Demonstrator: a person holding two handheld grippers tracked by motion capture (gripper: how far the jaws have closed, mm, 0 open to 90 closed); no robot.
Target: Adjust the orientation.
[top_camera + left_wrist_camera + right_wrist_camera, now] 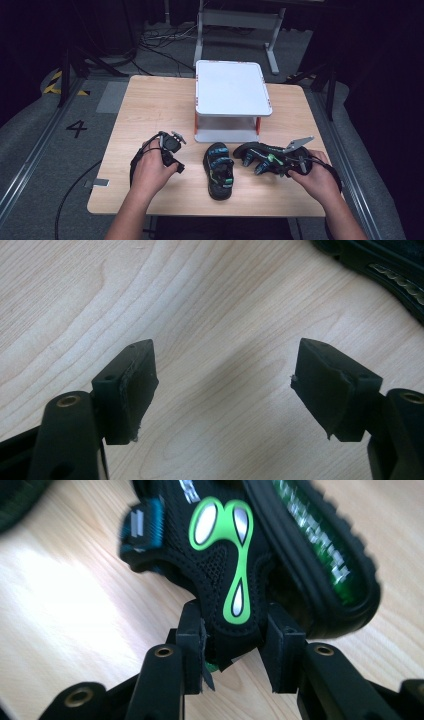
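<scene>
High view first: a wooden table (150,107) carries a small white two-tier shelf (232,92) at the middle of its far edge. Nearer the front edge lie two black sandals. One sandal (219,170) sits upright close to the middle of the front edge, toe toward the person. The second sandal (257,155) lies on its side just right of it, toward the right edge, and the right gripper (280,162) has it by the heel end. The left gripper (170,150) hangs over bare wood toward the left edge, apart from both shoes.

Left gripper view: the left gripper (222,385) stands wide open with nothing between its pads, only wood grain beneath. A corner of a sandal (385,270) shows at the top right, out of reach.

Right gripper view: the right gripper (232,645) is pinched on the soft heel tab of the tipped sandal (235,555), the one with the green drop pattern; its green-streaked sole faces right. The pads meet just the lower tip of that tab.

My worry is that bite. It is shallow and on pliable fabric, so on a lift the shoe could swing, twist, or slide free and drop back onto the table. Hanging toe-down, it might also clip the other sandal or catch the shelf's rim on the way over.
</scene>
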